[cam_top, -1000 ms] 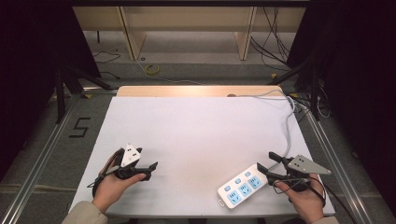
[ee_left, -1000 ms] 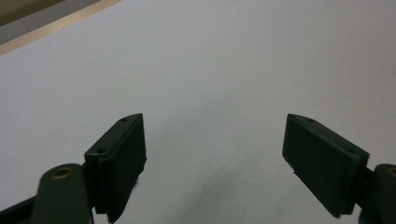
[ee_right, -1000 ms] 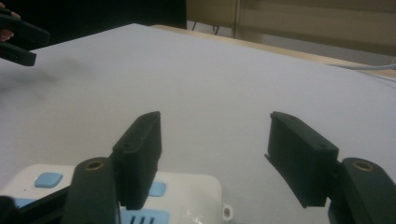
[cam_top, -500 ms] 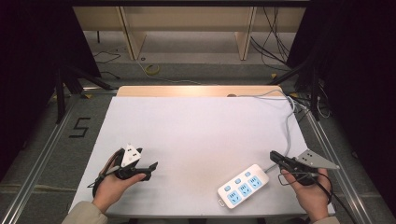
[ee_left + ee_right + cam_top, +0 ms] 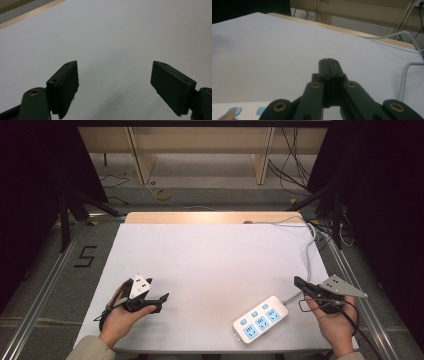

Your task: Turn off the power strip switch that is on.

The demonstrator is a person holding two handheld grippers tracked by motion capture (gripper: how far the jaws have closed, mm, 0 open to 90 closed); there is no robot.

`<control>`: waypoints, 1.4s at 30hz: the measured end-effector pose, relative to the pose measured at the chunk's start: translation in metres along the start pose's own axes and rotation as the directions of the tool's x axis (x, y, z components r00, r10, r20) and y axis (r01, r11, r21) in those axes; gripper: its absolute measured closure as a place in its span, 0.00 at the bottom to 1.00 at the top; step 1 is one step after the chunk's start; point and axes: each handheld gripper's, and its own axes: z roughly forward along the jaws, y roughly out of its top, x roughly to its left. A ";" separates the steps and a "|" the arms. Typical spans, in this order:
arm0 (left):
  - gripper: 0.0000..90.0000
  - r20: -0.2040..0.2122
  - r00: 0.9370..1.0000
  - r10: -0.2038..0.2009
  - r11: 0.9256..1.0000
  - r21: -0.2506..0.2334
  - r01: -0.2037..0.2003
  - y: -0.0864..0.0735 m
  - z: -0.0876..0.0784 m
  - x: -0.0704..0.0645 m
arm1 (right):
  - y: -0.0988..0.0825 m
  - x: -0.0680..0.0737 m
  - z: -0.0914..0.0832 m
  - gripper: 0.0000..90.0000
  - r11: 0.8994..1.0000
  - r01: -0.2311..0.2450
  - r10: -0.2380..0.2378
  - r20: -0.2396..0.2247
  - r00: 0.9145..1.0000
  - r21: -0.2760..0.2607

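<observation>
— While the person's two hands rest at the near edge of the table (image 5: 210, 250), what does each one carry?

— The left hand (image 5: 120, 320) holds the left gripper (image 5: 159, 301) low over the white sheet near the front left corner, its grey three-cornered plate on top. In the left gripper view its jaws stand wide apart with bare white surface between them; they grip nothing.

— And the other side?

— The right hand (image 5: 337, 325) holds the right gripper (image 5: 299, 282) near the front right edge, tips pointing toward the middle of the table. In the right gripper view (image 5: 329, 62) the two black jaws are pressed flat together, with nothing between them.

— Where is the power strip?

— The white power strip (image 5: 260, 319), with blue-faced sockets, lies flat on the sheet at the front right, slanted, just left of the right gripper and apart from its tips. Its grey cord (image 5: 309, 245) runs from the strip's far end up the right side of the table and off the back edge. A corner of the strip (image 5: 237, 110) also shows at the bottom left of the right gripper view.
</observation>
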 end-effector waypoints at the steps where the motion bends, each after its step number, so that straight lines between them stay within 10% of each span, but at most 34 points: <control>1: 0.25 0.001 1.000 -0.003 1.000 -0.002 0.003 0.000 0.000 0.000 | 0.001 0.000 0.000 1.00 1.000 0.001 -0.001 0.001 1.000 0.002; 42: 0.25 -0.004 1.000 0.007 1.000 -0.008 -0.007 0.000 0.000 0.000 | 0.031 0.006 0.014 1.00 0.997 0.053 -0.052 -0.025 0.998 0.051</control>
